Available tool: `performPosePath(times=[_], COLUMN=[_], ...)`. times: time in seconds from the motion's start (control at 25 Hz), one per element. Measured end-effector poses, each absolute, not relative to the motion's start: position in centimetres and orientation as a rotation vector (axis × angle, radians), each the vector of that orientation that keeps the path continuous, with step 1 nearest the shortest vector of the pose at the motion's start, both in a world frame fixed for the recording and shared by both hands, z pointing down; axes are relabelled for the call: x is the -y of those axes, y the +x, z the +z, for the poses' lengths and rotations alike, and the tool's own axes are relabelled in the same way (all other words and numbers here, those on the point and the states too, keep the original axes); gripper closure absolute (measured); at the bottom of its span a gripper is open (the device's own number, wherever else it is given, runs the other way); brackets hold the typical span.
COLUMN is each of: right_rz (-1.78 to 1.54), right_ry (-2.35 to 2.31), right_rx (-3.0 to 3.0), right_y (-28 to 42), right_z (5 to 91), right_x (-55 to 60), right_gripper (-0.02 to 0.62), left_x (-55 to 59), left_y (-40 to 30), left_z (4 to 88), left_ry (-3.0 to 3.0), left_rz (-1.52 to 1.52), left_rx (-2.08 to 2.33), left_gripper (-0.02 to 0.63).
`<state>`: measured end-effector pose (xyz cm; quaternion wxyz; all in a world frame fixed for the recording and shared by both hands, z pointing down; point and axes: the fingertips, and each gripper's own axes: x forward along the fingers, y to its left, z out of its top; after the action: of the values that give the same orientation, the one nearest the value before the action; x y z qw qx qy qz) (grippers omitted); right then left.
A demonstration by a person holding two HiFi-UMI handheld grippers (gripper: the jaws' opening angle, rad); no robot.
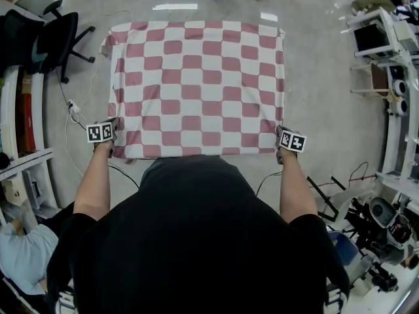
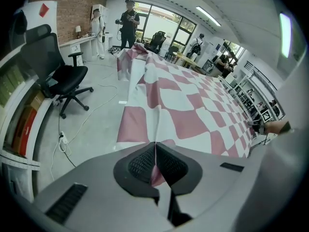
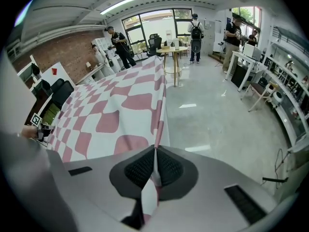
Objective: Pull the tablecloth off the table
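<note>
Head view first. Looking steeply down on a pink-and-white checked tablecloth (image 1: 196, 87), spread flat over the table and hiding the top completely, far corners a bit rumpled. Left gripper (image 1: 112, 138) right at the near left corner of the cloth, right gripper (image 1: 281, 137) at the near right corner, marker cubes facing up on both. Bare forearms and a dark top (image 1: 196, 241) filling the bottom of the shot. Grey floor (image 1: 327, 110) all round, black office chair (image 1: 55, 38) off to the upper left, white cable (image 1: 72, 110) trailing by the cloth's left side, shelving (image 1: 393, 77) loaded with gear along the right.

Left gripper view next. Jaws squeezed fully together with a fold of the tablecloth pinched between the black pads (image 2: 141, 164), a pink bit poking out behind the pinch. Cloth pulled into a ridge running away from the pinch, the rest stretching off to the right, side edge hanging down toward the floor. Same office chair on the left, brick wall (image 2: 77, 13) behind it, a couple of people (image 2: 129, 21) standing far back by the windows.

Right gripper view last. Same deal: jaws clamped tight on the cloth's corner, a strip of it hanging out below the pads. Checked surface running off to the left, edge draped down beside the shiny floor. More people way back near the windows.
</note>
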<state>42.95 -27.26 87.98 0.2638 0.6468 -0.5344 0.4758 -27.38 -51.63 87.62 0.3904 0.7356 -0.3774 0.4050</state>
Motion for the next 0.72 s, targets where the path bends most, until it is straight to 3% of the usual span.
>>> performPosePath(times=[0.72], right_rz=[1.266], right_ry=[1.812], right_rx=[1.219], right_y=[36.6], right_z=[85.3], right_x=[22.7], right_gripper=[0.571], left_x=[49.3], left_y=[-30.4], left_z=[86.9], left_ry=[1.974], left_rz=[0.872], left_rx=[0.596], left_gripper=[0.584])
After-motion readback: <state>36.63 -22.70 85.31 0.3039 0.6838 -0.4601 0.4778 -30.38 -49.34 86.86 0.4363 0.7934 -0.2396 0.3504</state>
